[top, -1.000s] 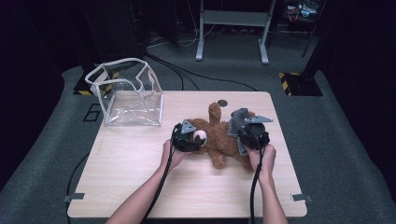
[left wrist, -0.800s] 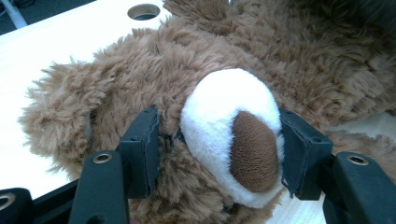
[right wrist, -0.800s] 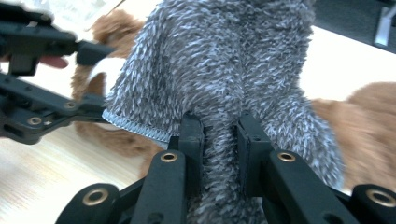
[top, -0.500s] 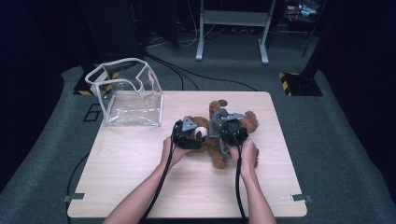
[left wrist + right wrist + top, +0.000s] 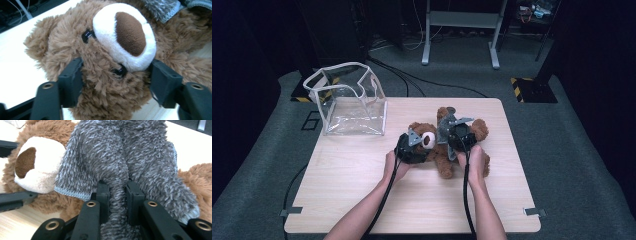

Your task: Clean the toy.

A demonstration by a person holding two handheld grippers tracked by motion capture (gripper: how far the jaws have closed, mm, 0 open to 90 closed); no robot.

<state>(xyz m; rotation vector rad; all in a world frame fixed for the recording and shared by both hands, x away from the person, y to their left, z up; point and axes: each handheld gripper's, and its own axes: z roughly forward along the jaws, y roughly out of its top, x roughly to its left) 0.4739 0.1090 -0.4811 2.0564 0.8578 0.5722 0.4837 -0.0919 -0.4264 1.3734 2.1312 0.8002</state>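
Observation:
A brown teddy bear [image 5: 443, 159] lies on its back on the wooden table [image 5: 362, 190]. My left gripper [image 5: 419, 145] straddles the bear's head [image 5: 120, 45]. Its jaws have just been closing, and the pads press into the fur on both sides below the white muzzle. My right gripper [image 5: 453, 134] is over the bear's chest, shut on a fold of grey fuzzy cloth [image 5: 125, 157] that drapes over the body next to the muzzle [image 5: 35, 165]. The right gripper view has the right gripper [image 5: 117, 192] pinching the cloth tight.
A clear plastic bag [image 5: 349, 100] with white trim stands open at the table's back left. Cables trail from both grippers over the front edge. A metal stand [image 5: 462, 30] is on the floor behind the table.
My right gripper has moved left with the grey cloth, from the bear's far side to over its chest. The left hand has stayed at the bear's head.

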